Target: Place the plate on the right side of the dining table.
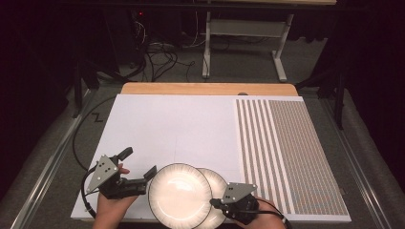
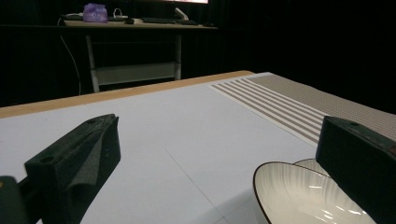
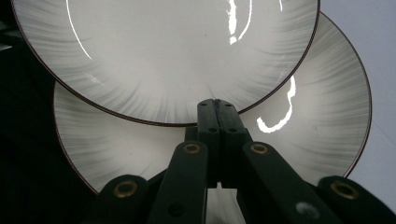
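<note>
Left gripper (image 1: 141, 164): fingers standing open beside upper plate (image 1: 179, 194) | right gripper (image 3: 217, 109): fingers closing flat at upper plate rim, over lower plate (image 3: 322, 112) | lower centre, worktop (image 1: 191, 124).

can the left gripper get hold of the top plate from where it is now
Probably yes. The left gripper is open beside the upper plate, whose near rim is exposed, with bare white table around it. The right gripper, fingers shut, is at the plate's opposite edge, not in the way.

Dark room, grey carpet floor (image 1: 239, 67), tangled cables (image 1: 160, 55), white-legged desk (image 1: 243, 28) behind
</note>
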`<state>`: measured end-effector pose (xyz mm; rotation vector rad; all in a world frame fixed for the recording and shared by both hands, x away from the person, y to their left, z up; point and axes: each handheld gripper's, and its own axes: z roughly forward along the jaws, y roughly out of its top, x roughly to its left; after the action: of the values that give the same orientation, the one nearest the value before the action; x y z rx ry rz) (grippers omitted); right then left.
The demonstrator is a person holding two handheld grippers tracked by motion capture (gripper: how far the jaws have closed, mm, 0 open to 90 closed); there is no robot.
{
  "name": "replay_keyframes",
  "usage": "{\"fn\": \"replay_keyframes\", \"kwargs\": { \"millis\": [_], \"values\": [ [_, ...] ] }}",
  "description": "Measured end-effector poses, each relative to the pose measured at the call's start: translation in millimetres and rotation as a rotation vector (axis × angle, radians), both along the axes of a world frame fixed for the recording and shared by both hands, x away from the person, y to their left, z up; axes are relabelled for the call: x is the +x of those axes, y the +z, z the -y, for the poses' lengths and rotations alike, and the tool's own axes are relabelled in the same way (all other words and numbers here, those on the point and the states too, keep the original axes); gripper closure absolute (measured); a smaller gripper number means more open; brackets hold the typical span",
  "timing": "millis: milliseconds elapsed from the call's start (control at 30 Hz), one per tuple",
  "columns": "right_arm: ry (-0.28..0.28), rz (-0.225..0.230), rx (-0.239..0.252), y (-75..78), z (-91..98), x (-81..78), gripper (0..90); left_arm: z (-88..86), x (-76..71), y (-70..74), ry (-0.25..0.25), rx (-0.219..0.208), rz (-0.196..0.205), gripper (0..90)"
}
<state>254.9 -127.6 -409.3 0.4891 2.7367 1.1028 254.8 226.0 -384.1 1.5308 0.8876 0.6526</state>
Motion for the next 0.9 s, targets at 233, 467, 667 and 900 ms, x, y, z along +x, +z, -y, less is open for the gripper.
{"fn": "replay_keyframes", "kwargs": {
  "millis": [233, 467, 667, 900],
  "values": [
    [-0.005, 0.001, -0.002, -0.5, 0.4, -0.9, 90.0, 2.5, 0.4, 2.6, -0.002, 0.028, -0.014, 0.3],
    [-0.01, 0.002, 0.001, -0.9, 0.6, -1.2, 90.0, 6.5, 0.9, 10.6, -0.014, 0.041, -0.04, 0.3],
    [-0.012, 0.001, 0.005, -0.9, 0.6, -1.7, 90.0, 1.3, 5.4, 16.4, -0.054, 0.011, -0.152, 0.4],
    [-0.012, 0.002, 0.009, 0.0, 0.0, -1.4, 90.0, -1.1, 15.9, 21.5, -0.093, 0.015, -0.284, 0.4]
  ]
}}
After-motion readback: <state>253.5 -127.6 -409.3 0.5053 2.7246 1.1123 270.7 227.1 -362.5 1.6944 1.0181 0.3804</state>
